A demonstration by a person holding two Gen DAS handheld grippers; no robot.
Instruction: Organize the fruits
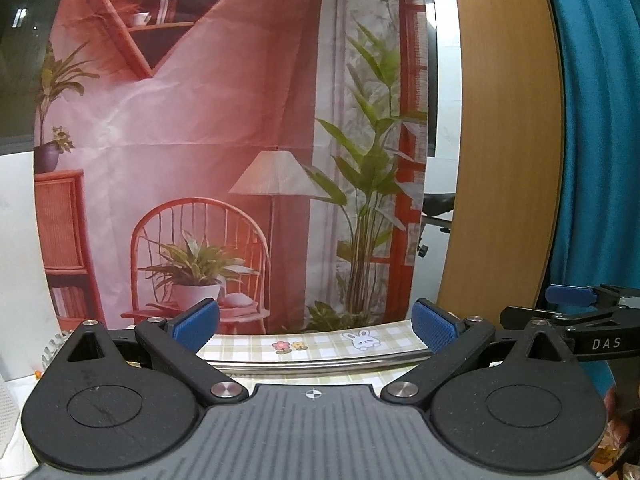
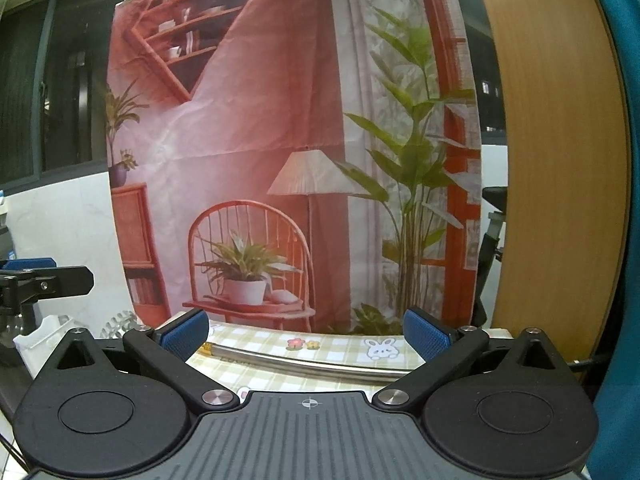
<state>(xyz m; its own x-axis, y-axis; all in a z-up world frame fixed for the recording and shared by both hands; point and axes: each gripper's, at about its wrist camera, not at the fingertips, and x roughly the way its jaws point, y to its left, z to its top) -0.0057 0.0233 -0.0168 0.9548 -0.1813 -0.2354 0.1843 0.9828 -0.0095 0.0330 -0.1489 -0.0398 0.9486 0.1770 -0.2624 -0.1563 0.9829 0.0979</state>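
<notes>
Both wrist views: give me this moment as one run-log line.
left tongs: open, empty | right tongs: open, empty | fruit: none in view | ahead: checked tablecloth, metal bar, printed backdrop

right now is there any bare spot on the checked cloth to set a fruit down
The visible bare strip of the checked tablecloth runs between the printed backdrop and the metal bar, around the flower and bunny prints. Left is more crowded: a white container sits there. No fruit shows. Both grippers, left and right, are open.
</notes>
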